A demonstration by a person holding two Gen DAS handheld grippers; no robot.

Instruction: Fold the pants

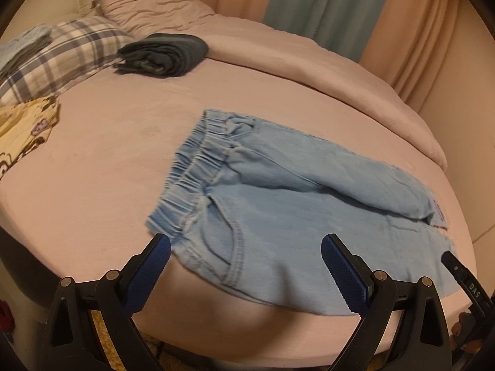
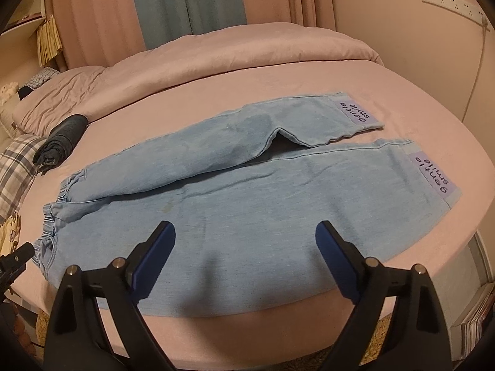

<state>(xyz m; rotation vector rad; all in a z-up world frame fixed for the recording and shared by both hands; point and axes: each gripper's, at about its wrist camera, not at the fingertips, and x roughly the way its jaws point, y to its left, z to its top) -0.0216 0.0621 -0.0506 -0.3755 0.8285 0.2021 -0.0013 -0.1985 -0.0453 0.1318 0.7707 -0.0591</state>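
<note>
Light-blue denim pants lie flat on pink bed sheet; only right-wrist view shows both cuffs w/ purple "gentle smile" patches at 1–3 o'clock, left-wrist view shows elastic waistband close up. Left gripper & right gripper both wide open, holding nothing, above the near pant edge. Folded dark-grey garment at 10 o'clock beside plaid pillow, well apart from pants.

Light-blue pants lie flat on the pink bed — unfolded, legs slightly apart.
</note>
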